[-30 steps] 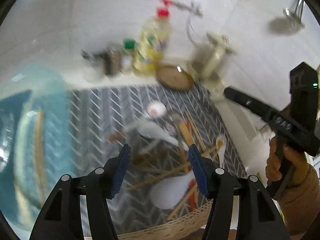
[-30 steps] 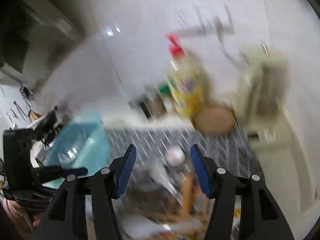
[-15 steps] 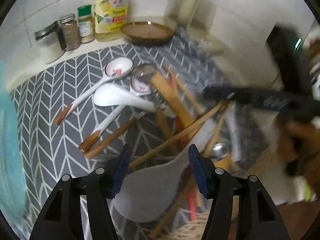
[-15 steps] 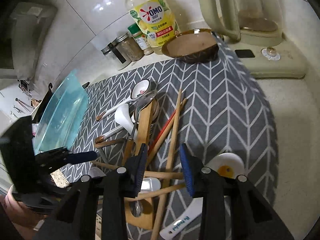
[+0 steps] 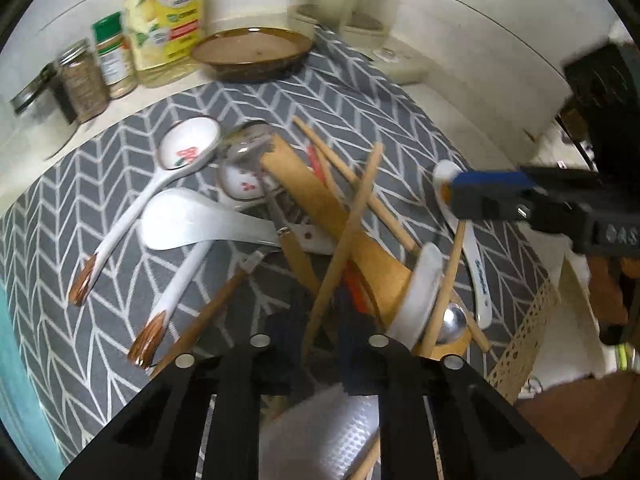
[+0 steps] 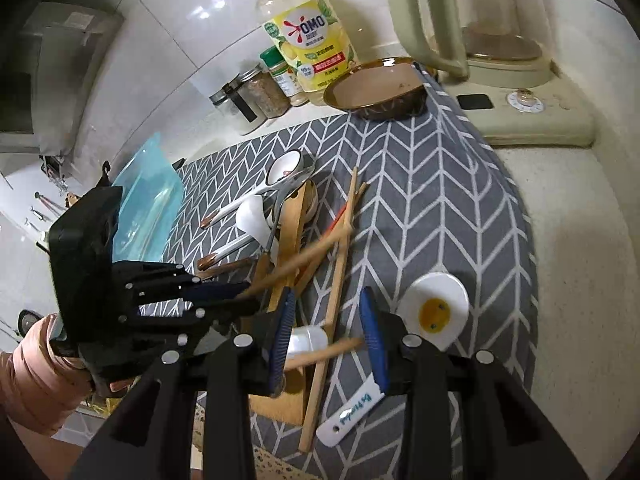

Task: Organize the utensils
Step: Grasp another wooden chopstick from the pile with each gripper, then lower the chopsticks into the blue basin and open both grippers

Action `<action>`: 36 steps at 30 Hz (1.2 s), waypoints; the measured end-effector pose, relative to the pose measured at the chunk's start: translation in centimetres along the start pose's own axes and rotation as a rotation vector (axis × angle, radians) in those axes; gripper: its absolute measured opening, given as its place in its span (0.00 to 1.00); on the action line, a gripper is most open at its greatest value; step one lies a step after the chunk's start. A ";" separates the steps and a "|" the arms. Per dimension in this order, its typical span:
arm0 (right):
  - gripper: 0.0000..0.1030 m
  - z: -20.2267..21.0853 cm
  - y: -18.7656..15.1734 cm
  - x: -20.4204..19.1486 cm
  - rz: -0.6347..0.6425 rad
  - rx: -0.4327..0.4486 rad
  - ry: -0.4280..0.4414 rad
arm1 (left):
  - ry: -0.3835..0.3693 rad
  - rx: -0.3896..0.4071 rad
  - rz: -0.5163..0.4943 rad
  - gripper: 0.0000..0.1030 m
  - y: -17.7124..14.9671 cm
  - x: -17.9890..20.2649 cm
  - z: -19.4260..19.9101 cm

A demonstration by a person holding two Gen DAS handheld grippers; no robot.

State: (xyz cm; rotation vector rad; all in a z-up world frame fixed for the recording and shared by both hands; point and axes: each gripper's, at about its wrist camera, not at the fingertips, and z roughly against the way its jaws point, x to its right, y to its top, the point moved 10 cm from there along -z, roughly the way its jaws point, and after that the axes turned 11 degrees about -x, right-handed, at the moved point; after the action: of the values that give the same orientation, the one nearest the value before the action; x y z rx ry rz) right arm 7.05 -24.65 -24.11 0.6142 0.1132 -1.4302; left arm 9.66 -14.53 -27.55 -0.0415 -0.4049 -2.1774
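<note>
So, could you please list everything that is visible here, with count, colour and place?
mat: one, grey with white zigzag, under everything
bottle: one, yellow, red cap, at back
spice jars: three, glass, left of bottle
bowl: one, brown, mat's far edge
kettle: one, cream, back right
tray: one, pale blue, left of mat
ceramic spoons: at least four, white, mid-mat
spatula: one, wooden, in pile
chopsticks: several, wooden, crossed in pile
left gripper: black, shut on a chopstick
right gripper: black, blue pads, open over pile

Grey-white herringbone mat (image 6: 432,184), white yolk-yellow spoon (image 6: 434,312), brown bowl (image 6: 376,88)
</note>
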 end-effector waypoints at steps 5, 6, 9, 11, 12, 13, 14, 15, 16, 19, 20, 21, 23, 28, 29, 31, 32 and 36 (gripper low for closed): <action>0.33 0.3 -1.8 -0.4 -0.032 -0.006 0.004 | -0.040 0.060 0.207 0.06 -0.3 -3.2 2.5; 0.33 0.1 -2.4 -1.0 -0.031 -0.014 0.019 | -0.031 0.073 0.223 0.06 -0.2 -3.7 3.1; 0.33 -0.9 -4.4 -2.3 -0.083 -0.066 0.086 | -0.008 0.097 0.235 0.06 -0.3 -4.9 4.7; 0.33 -1.5 -5.3 -2.3 -0.126 -0.067 0.080 | -0.021 0.120 0.236 0.06 -0.4 -5.0 5.9; 0.33 -1.8 -5.5 -2.2 -0.152 -0.062 0.080 | -0.023 0.125 0.233 0.06 -0.5 -5.1 6.2; 0.33 -2.2 -5.5 -1.8 -0.199 -0.053 0.091 | -0.019 0.128 0.229 0.06 -0.6 -5.2 6.5; 0.33 -2.4 -5.3 -1.3 -0.252 -0.034 0.105 | -0.022 0.127 0.226 0.06 -0.6 -5.2 6.7; 0.33 -2.5 -5.2 -0.9 -0.289 -0.015 0.112 | -0.026 0.127 0.222 0.06 -0.7 -5.2 6.9; 0.33 -2.5 -4.8 -0.3 -0.330 0.008 0.120 | -0.027 0.129 0.220 0.06 -0.7 -5.3 7.1; 0.33 -2.3 -3.7 1.2 -0.433 0.083 0.166 | -0.039 0.137 0.222 0.06 -1.1 -5.4 7.9; 0.33 -2.4 -3.6 1.6 -0.452 0.095 0.168 | -0.044 0.141 0.221 0.06 -1.2 -5.3 8.3; 0.27 -2.5 -3.2 2.2 -0.474 0.122 0.184 | -0.050 0.143 0.220 0.06 -1.3 -5.3 8.6; 0.10 -2.7 -2.9 2.6 -0.490 0.144 0.209 | -0.057 0.147 0.220 0.06 -1.5 -5.2 9.0; 0.08 0.5 -1.5 1.4 -0.455 0.241 0.204 | -0.076 0.188 0.236 0.06 -1.9 -5.7 12.0; 0.07 1.6 -1.0 0.8 -0.442 0.261 0.209 | -0.078 0.195 0.242 0.06 -2.0 -5.9 12.8; 0.06 3.8 0.9 -1.1 -0.394 0.294 0.215 | -0.079 0.220 0.257 0.06 -2.2 -6.4 14.5; 0.06 5.0 2.0 -2.5 -0.358 0.310 0.217 | -0.089 0.240 0.268 0.06 -2.3 -6.8 15.9; 0.06 8.2 7.3 -9.3 -0.193 0.350 0.267 | -0.089 0.317 0.317 0.06 -2.9 -9.6 21.6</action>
State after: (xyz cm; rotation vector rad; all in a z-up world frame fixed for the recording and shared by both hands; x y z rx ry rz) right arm 10.05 -20.07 -10.79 1.1067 0.1361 -1.5612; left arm 10.66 1.10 -9.63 -0.0249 -0.7388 -1.7843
